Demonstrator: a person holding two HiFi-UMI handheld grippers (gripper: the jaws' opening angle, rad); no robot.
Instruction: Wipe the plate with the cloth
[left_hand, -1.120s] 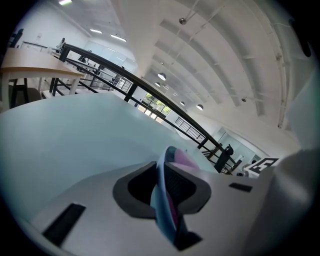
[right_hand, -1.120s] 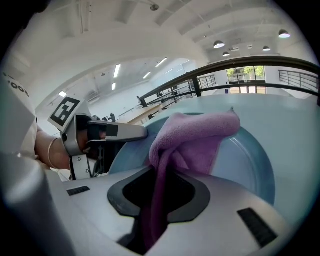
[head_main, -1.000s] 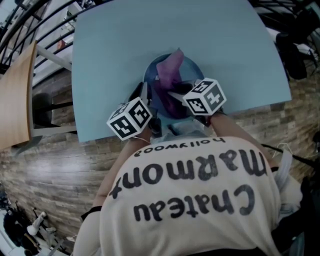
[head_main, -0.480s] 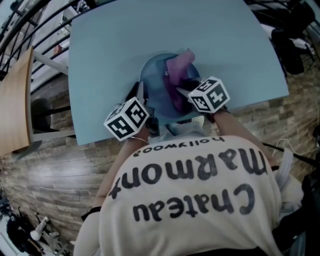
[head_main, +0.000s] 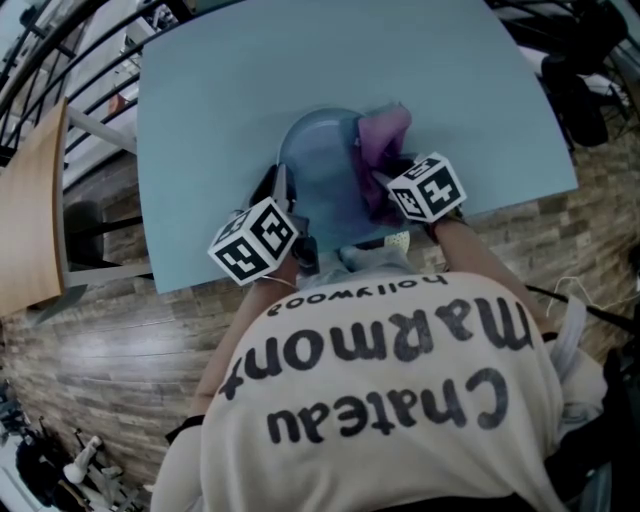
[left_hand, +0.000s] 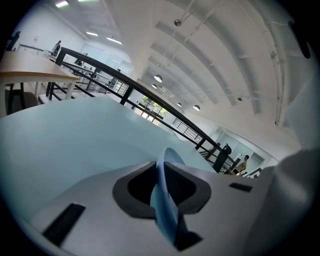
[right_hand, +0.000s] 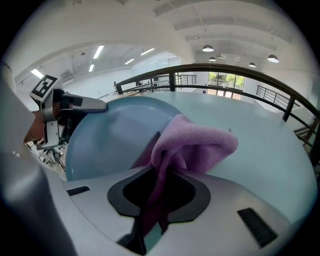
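seen from the head camera, a pale blue round plate (head_main: 318, 170) sat on a light blue table (head_main: 210, 90), close to the middle of its near edge. the left gripper (head_main: 284, 188) had its jaws set narrow, pinching the plate's near-left rim; in its own view the rim ran edge-on between the pads. the right gripper (head_main: 378, 180) was clamped on a purple cloth (head_main: 386, 135), a twisted tail of it trailing back between the jaws.

what had just changed: a second before, the cloth lay over the middle of the plate, its top at the far rim. since then the right gripper had carried it sideways toward the table's right edge, and the cloth now covered the plate's right side and far-right rim. the plate and the left gripper had kept their place. this read as one wiping stroke from the centre out to the right; the centre and left of the plate lay bare. whether the left part had been wiped could not be told.

the cloth's long axis ran from the right gripper's jaws away toward the table's far edge, leaning a little to the far right corner. its bunched, rounded free end pointed that way and hung at the plate's rim. the plate, being round, had no long axis.
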